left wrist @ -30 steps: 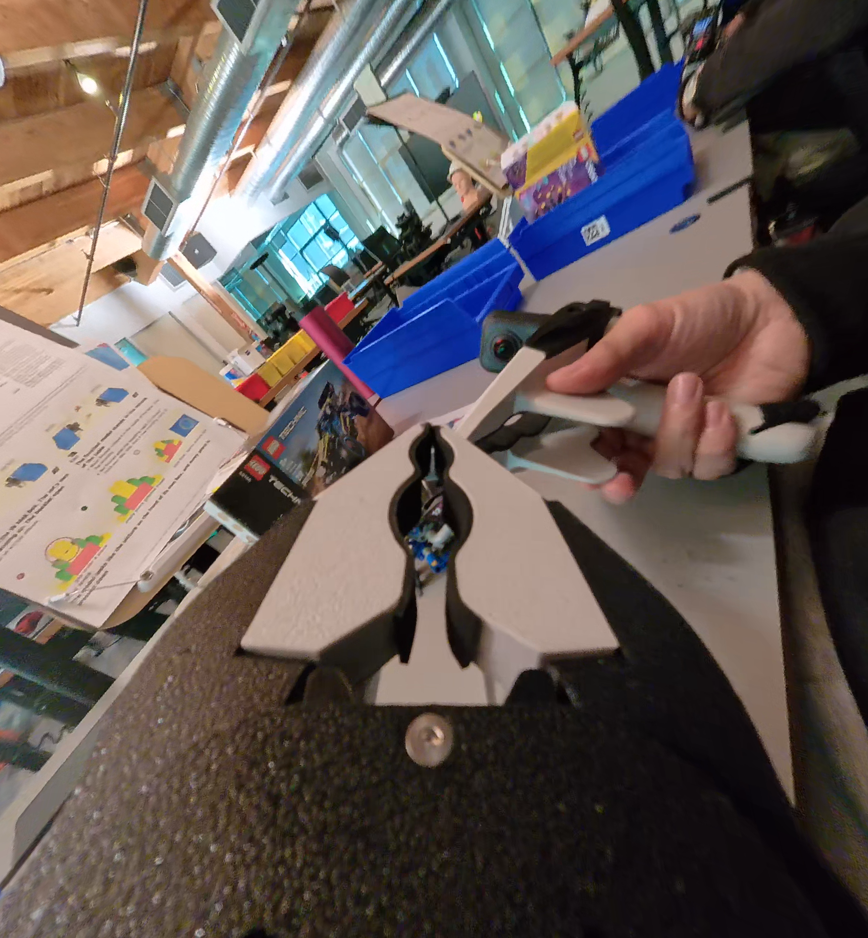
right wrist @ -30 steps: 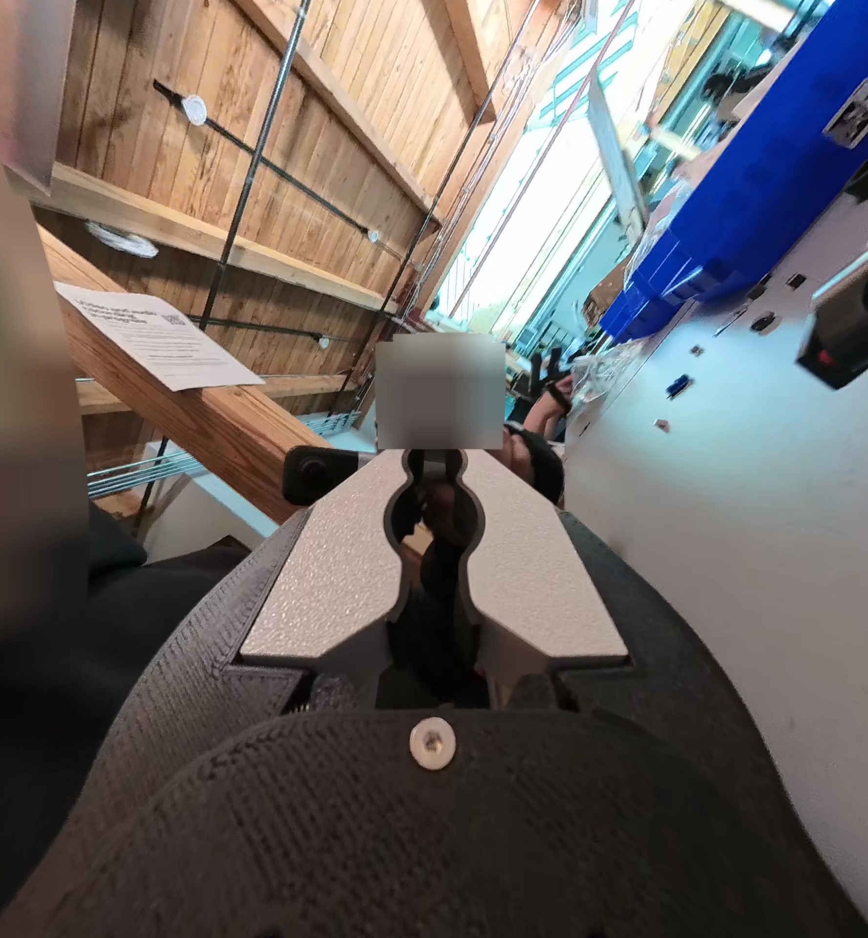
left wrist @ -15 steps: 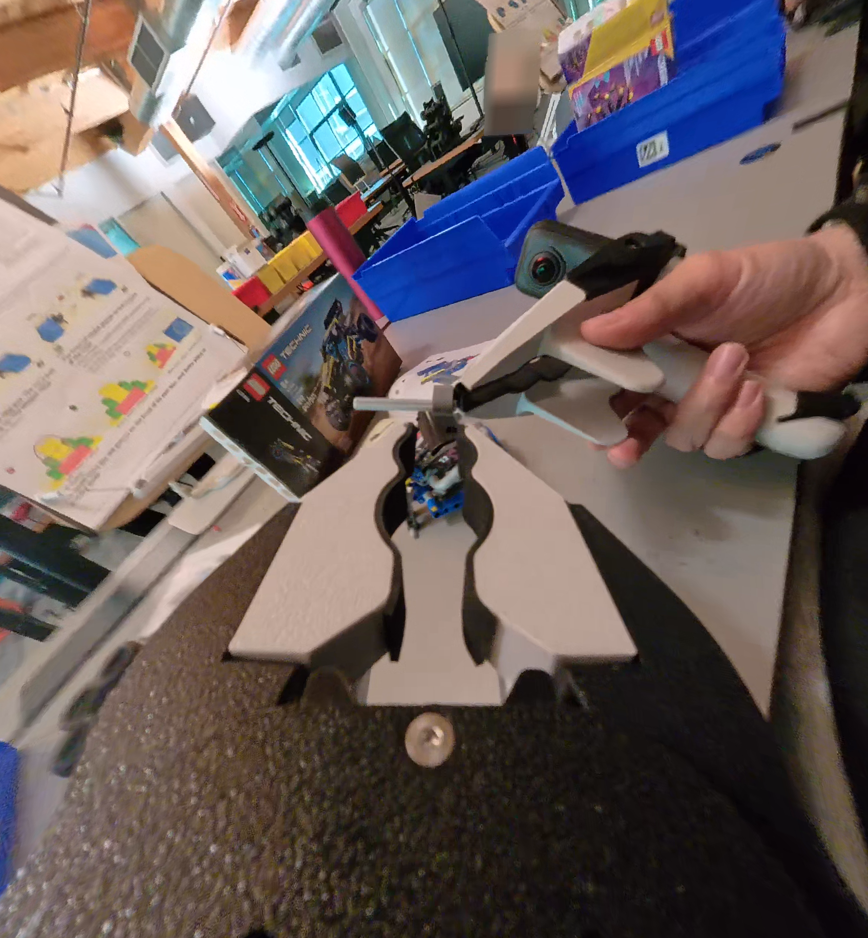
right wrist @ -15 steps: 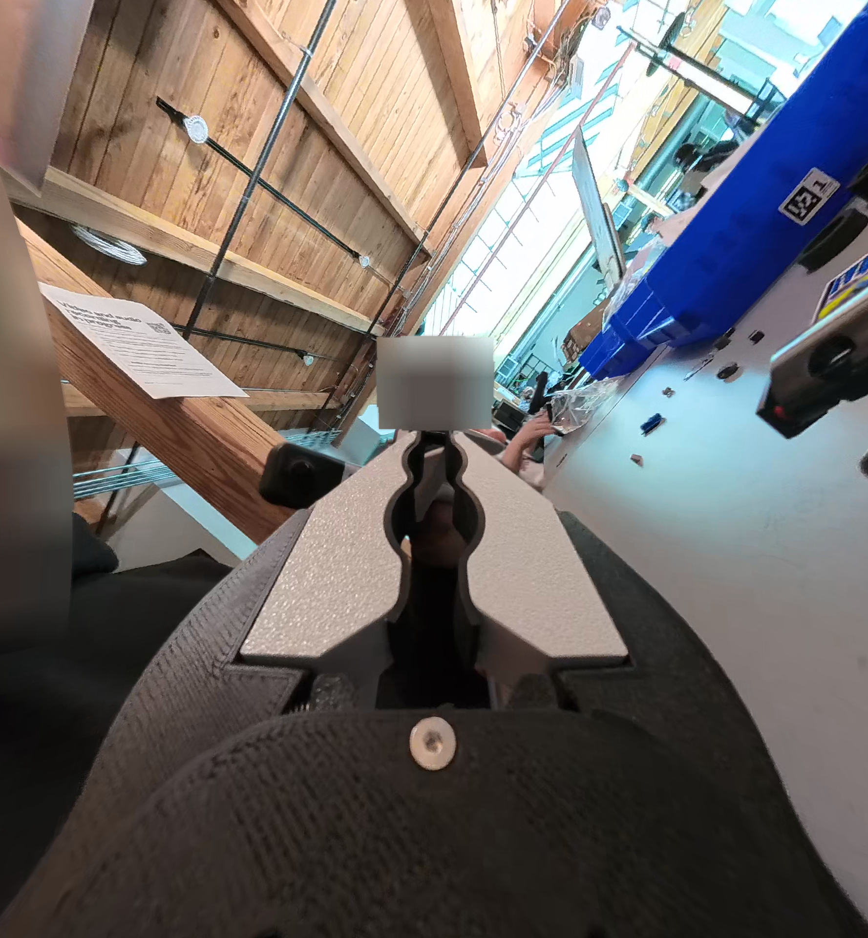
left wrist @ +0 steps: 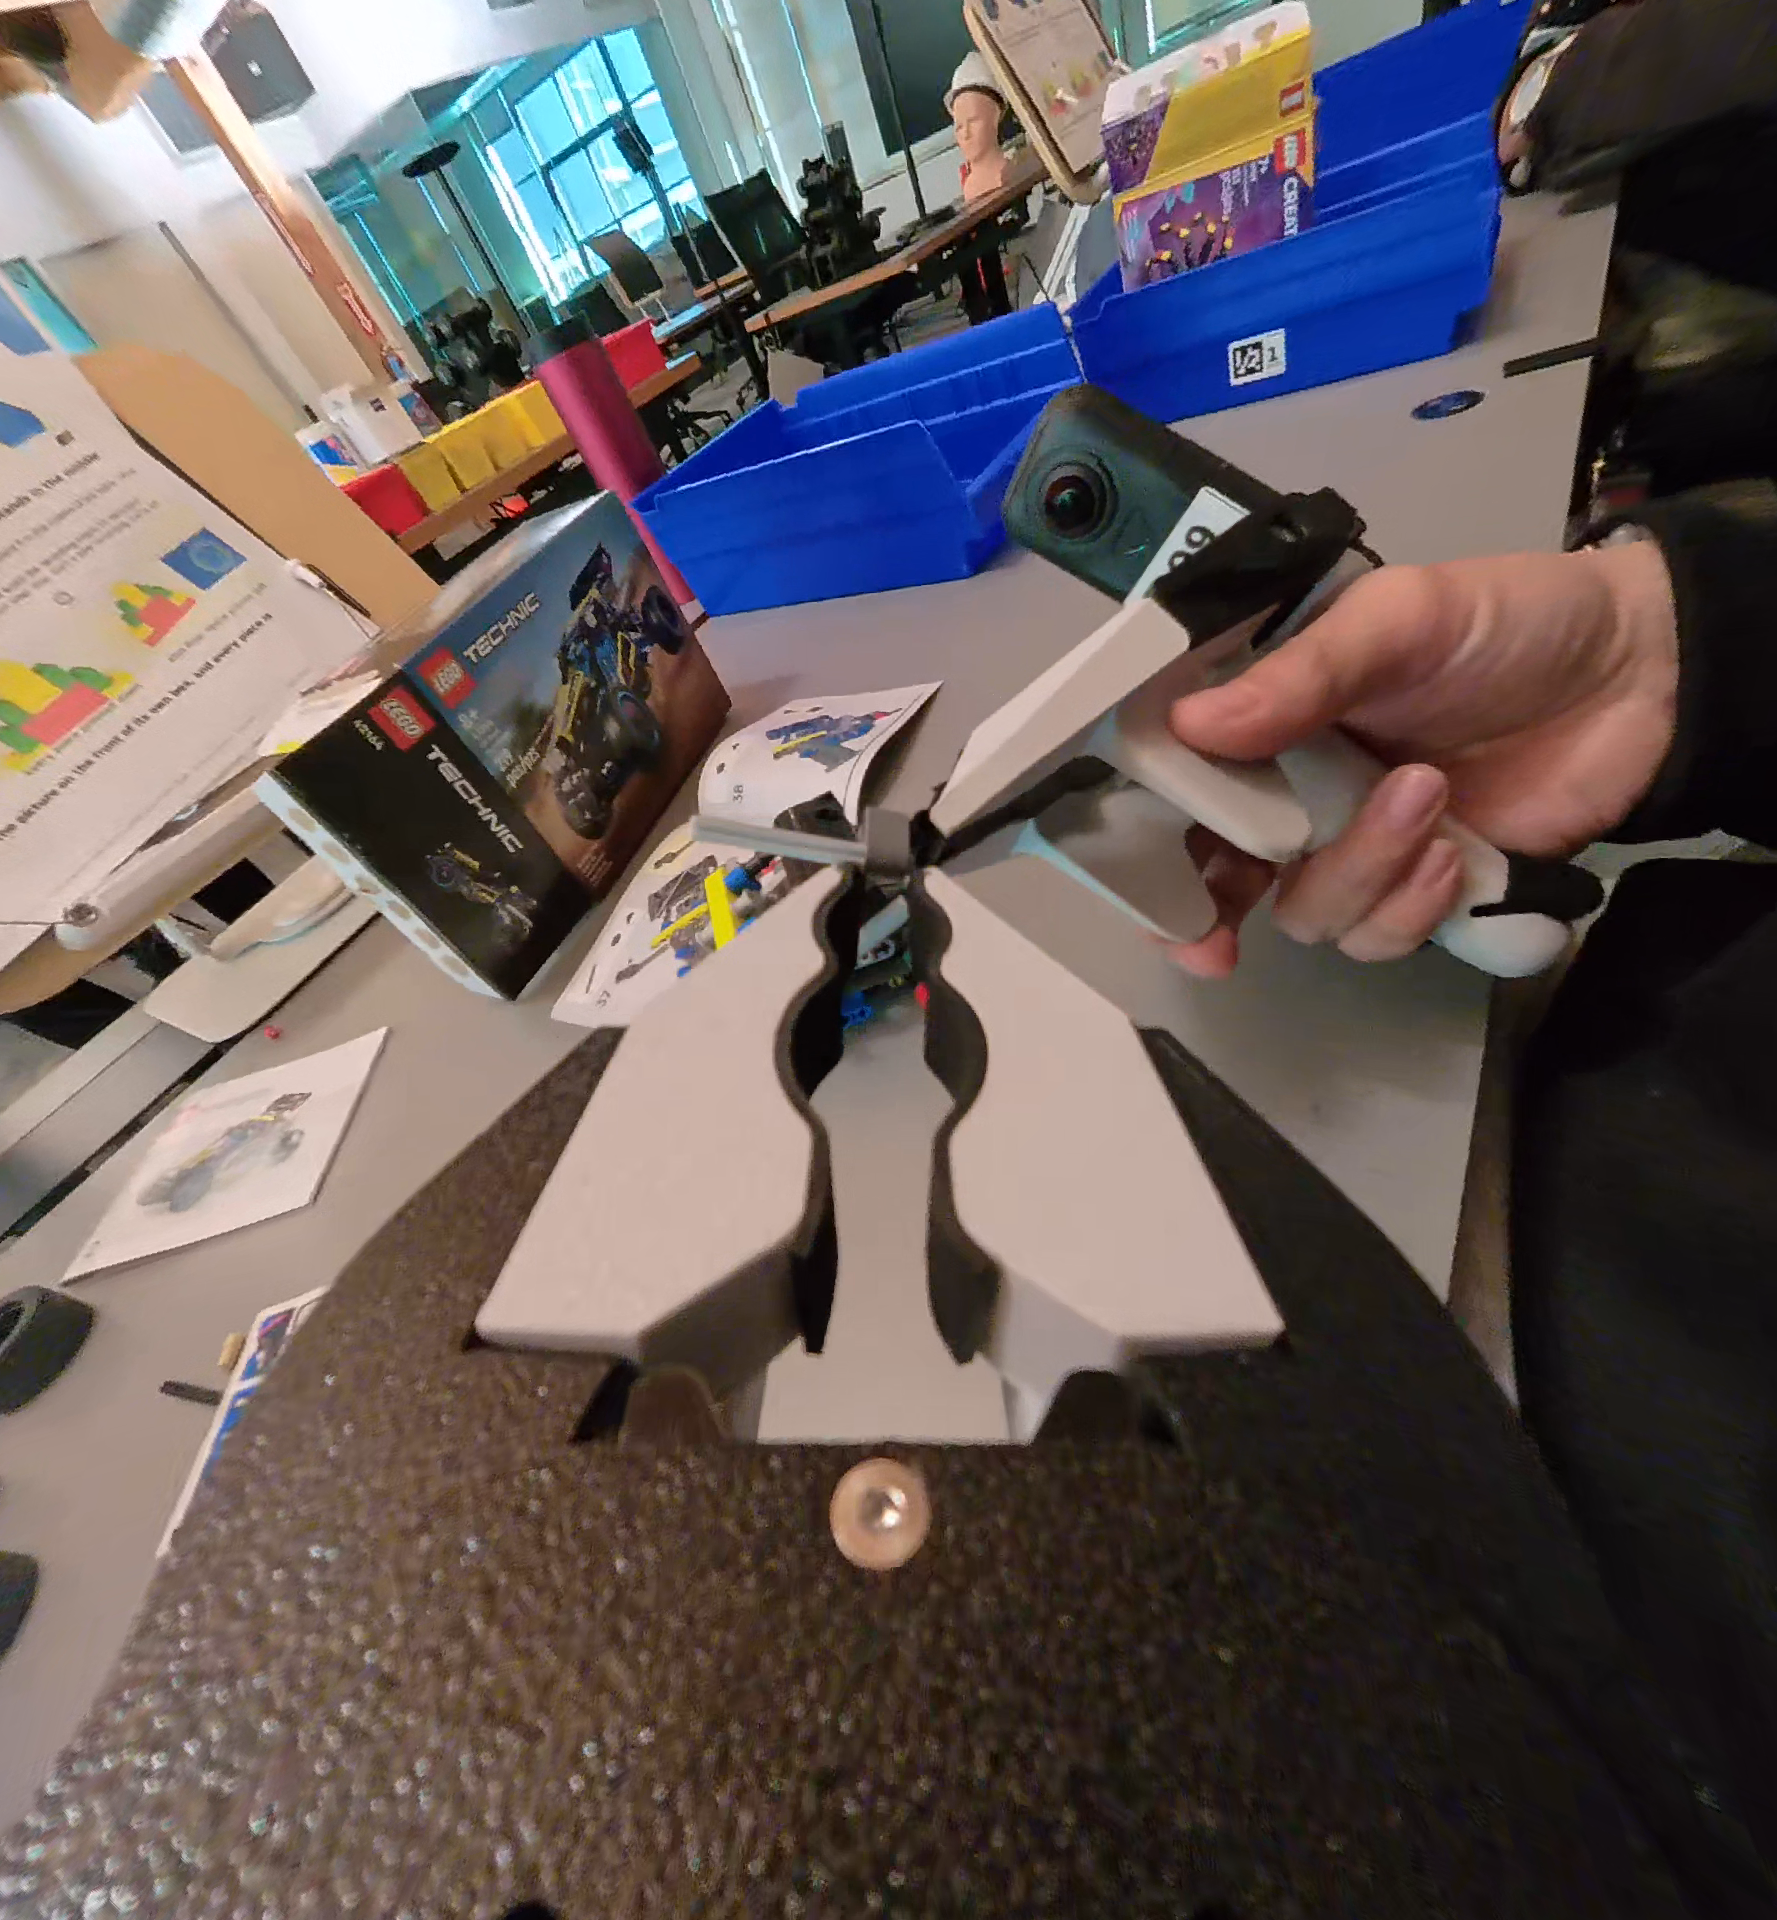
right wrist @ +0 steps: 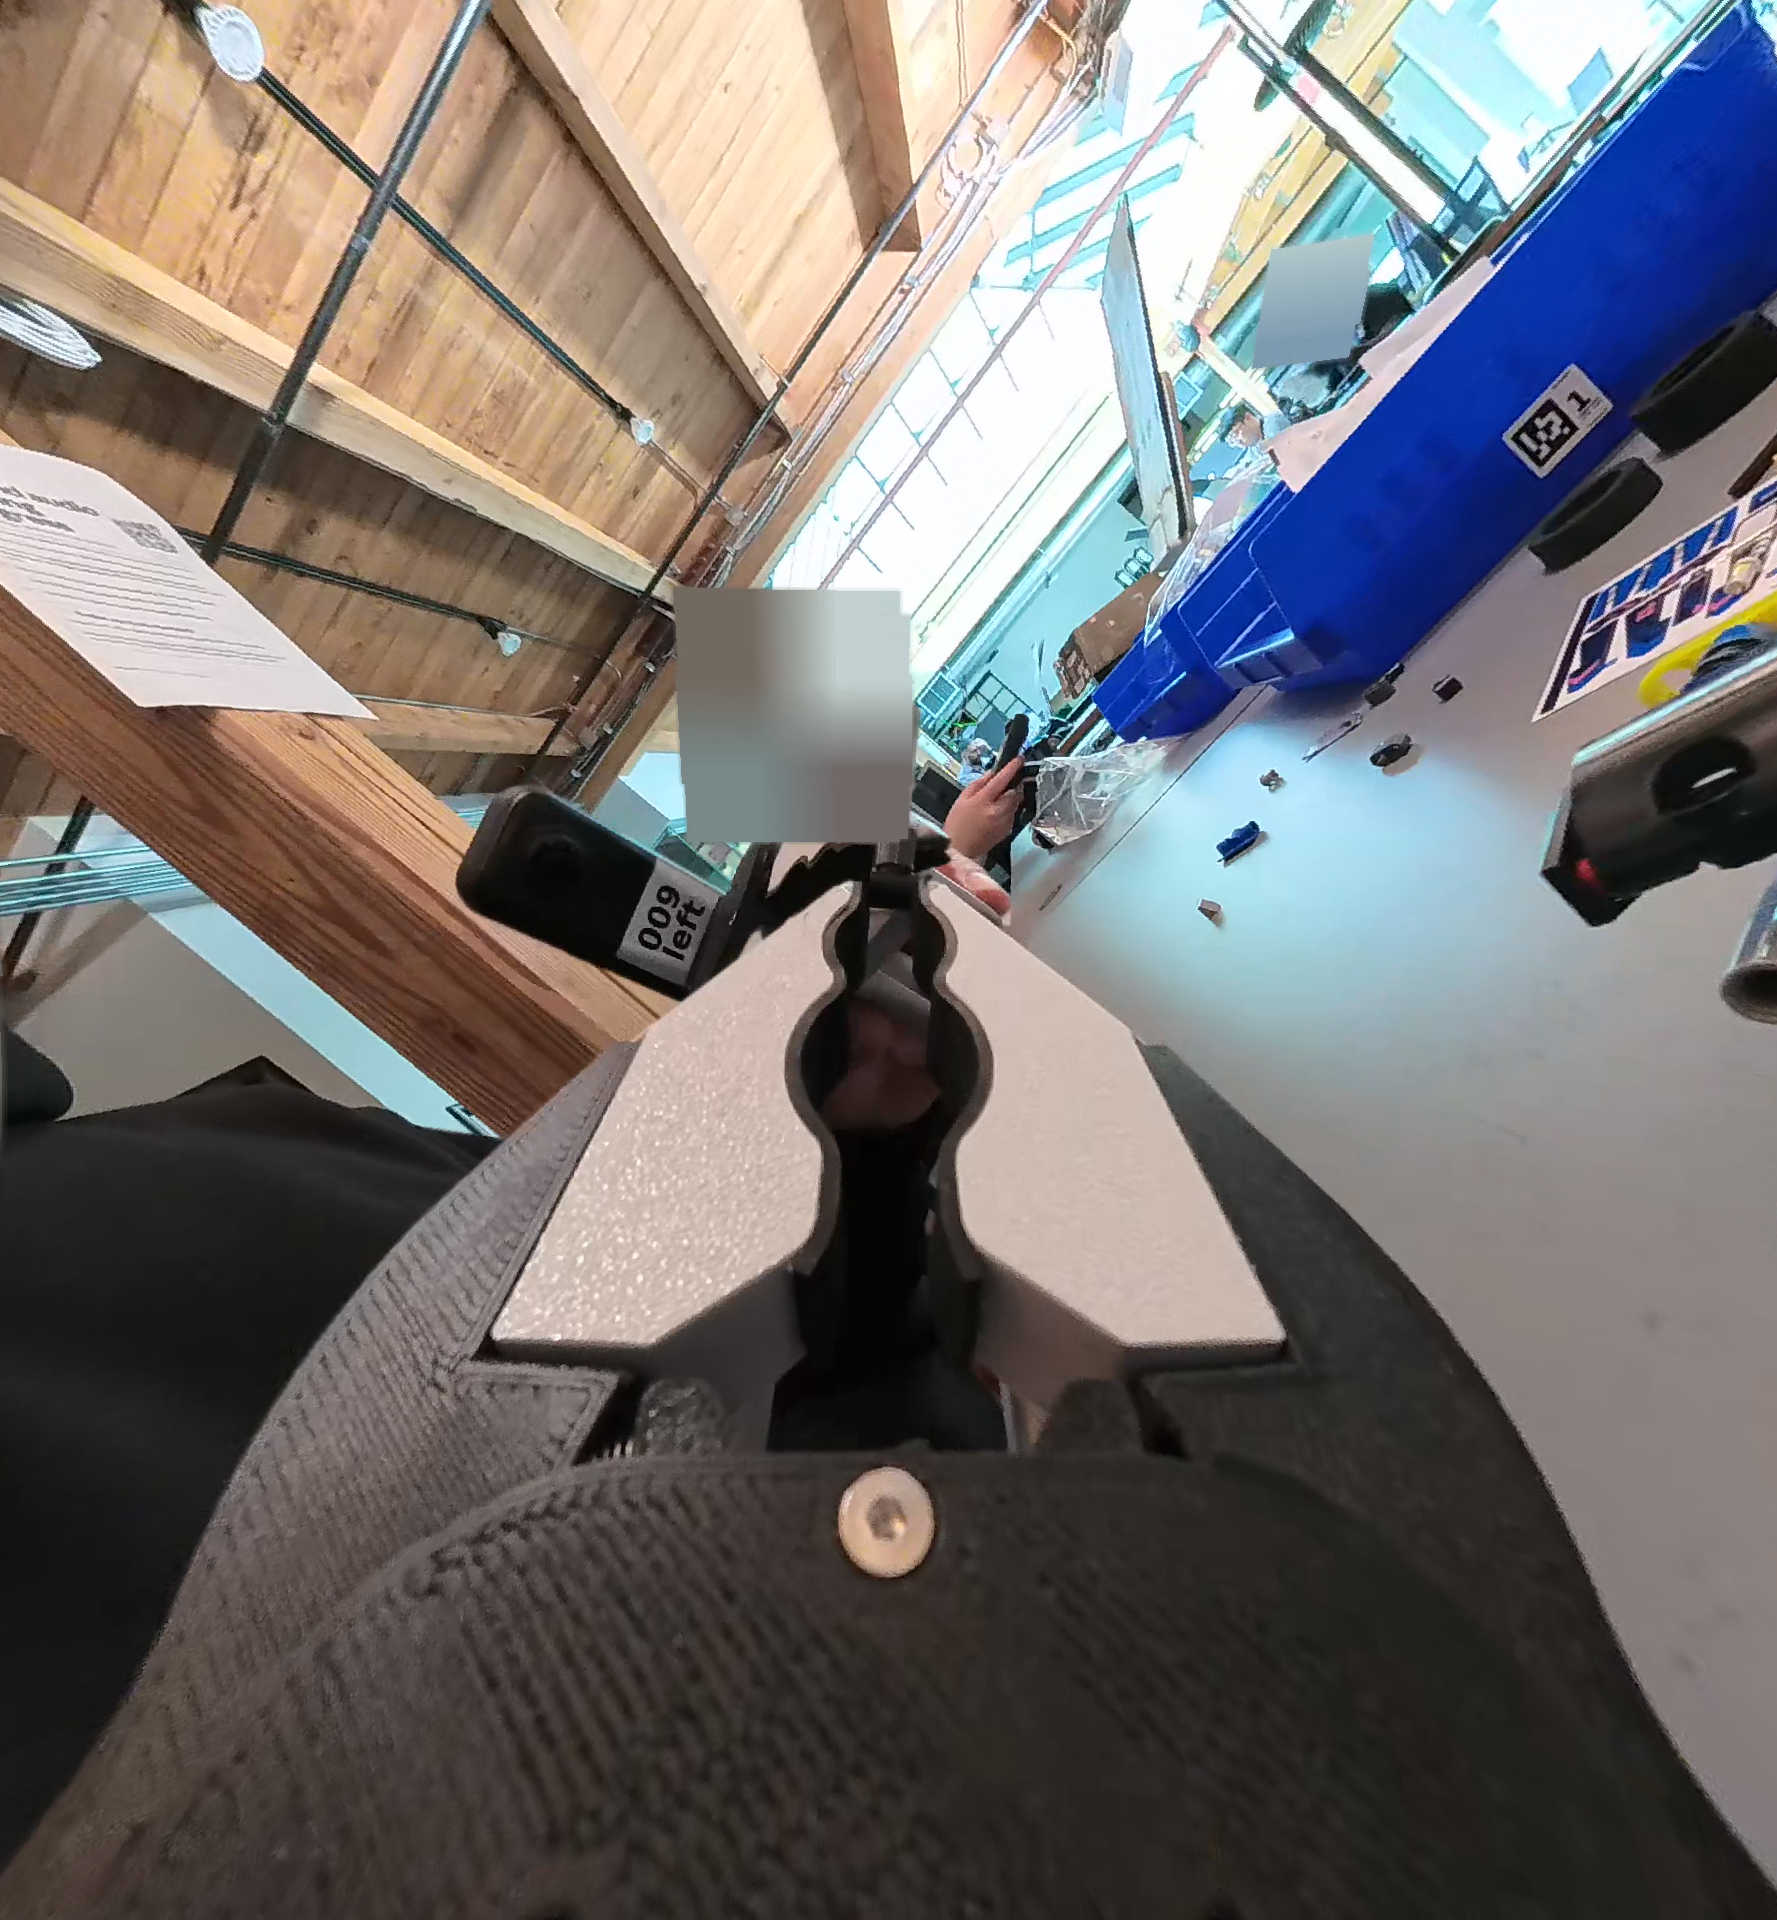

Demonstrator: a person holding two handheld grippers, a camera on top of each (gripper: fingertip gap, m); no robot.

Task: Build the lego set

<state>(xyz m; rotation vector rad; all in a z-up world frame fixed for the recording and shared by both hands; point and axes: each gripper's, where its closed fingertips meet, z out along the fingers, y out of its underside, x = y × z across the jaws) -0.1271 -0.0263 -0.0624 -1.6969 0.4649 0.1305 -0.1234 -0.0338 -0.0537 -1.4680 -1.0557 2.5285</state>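
Right tongs (left wrist: 925, 831) are gripping a grey axle (left wrist: 790, 840); left tongs (left wrist: 879, 883) are clenching just beneath it. Bumping could be knocking the axle onto the bench (left wrist: 1279, 1039).

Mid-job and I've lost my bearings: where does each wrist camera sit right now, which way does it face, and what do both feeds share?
Left wrist view: sits on the left hand-held gripper, looking down across the grey table at a toy box; shows the right hand.
Right wrist view: sits on the right hand-held gripper, tilted up toward the wooden ceiling; a dark sleeve shows.
Shared: the blue bins, and the grey axle piece where both tips meet.
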